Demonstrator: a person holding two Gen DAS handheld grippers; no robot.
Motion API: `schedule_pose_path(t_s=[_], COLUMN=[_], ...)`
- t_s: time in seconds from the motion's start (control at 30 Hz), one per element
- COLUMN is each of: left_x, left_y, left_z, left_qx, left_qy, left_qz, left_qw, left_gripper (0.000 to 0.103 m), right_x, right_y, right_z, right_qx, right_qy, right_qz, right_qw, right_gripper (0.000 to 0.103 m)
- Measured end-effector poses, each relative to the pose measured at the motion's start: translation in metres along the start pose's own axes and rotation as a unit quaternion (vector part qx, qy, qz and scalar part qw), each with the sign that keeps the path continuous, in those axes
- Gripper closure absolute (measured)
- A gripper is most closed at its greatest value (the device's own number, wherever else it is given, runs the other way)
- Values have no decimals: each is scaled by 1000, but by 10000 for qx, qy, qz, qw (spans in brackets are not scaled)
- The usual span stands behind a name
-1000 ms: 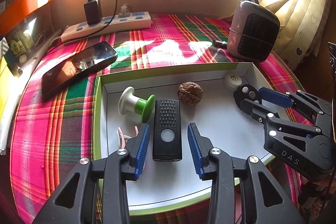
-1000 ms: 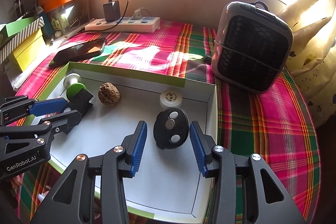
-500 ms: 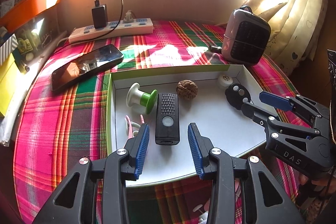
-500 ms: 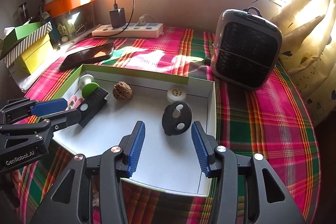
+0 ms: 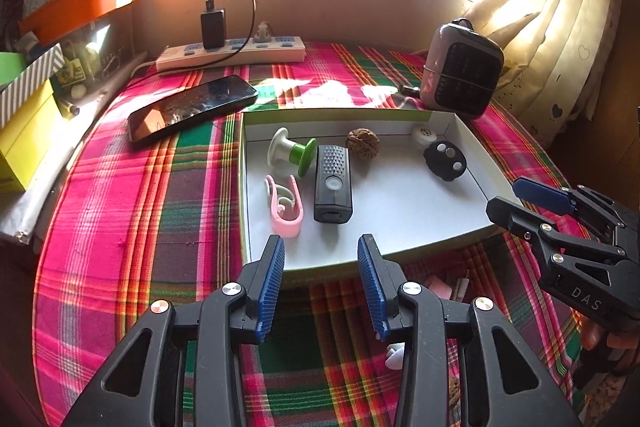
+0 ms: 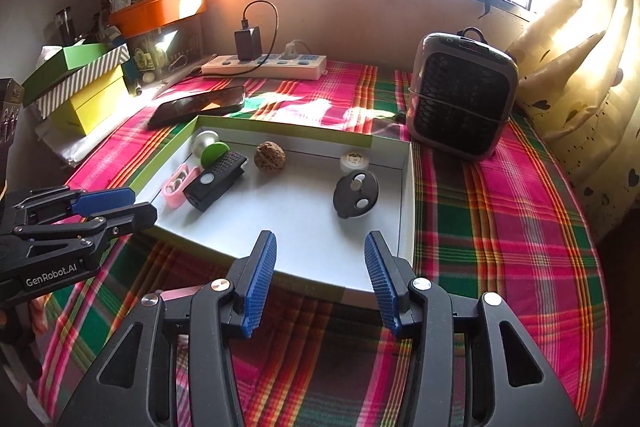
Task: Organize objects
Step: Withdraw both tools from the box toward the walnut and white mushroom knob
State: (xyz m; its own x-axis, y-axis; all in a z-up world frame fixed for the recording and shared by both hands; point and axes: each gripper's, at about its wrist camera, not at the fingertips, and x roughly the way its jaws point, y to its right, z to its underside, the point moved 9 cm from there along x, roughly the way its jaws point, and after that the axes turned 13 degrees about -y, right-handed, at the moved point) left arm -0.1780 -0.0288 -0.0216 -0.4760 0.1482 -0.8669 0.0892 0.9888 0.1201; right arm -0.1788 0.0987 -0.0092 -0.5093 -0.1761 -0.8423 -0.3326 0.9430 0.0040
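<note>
A white tray with green rim [image 5: 404,251] [image 6: 409,211] lies on the plaid cloth. In it are a black rectangular remote [image 5: 333,183] [image 6: 216,181], a black oval fob [image 5: 445,160] [image 6: 356,195], a walnut [image 5: 362,143] [image 6: 271,155], a white-green spool [image 5: 291,151] [image 6: 210,148], a pink clip [image 5: 284,207] [image 6: 178,185] and a white disc [image 5: 425,135] [image 6: 352,161]. My left gripper [image 5: 321,271] is open and empty, above the tray's near edge. My right gripper [image 6: 320,269] is open and empty, near the tray's near right corner.
A phone [image 5: 192,107], a power strip with charger [image 5: 232,51] and a small heater [image 5: 462,67] [image 6: 460,99] stand behind the tray. Boxes [image 6: 80,83] are stacked at the left. Small pink and white items [image 5: 440,287] lie on the cloth near me.
Both grippers have drawn back toward me and up, away from the remote and the fob, which stay in the tray. The pink clip now shows fully.
</note>
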Motion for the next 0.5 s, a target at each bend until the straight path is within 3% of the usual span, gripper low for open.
schedule_pose_path(t_s=[0.5], left_x=[-22], left_y=[-3], left_z=[33], left_qx=[1], left_qy=[96], left_qz=[45], left_qw=[9999], left_gripper=[66], right_x=[-10], right_y=[-52], right_z=[46], right_qx=[-507], right_qy=[-143], right_qz=[-498], right_qw=[9974], right_gripper=[56])
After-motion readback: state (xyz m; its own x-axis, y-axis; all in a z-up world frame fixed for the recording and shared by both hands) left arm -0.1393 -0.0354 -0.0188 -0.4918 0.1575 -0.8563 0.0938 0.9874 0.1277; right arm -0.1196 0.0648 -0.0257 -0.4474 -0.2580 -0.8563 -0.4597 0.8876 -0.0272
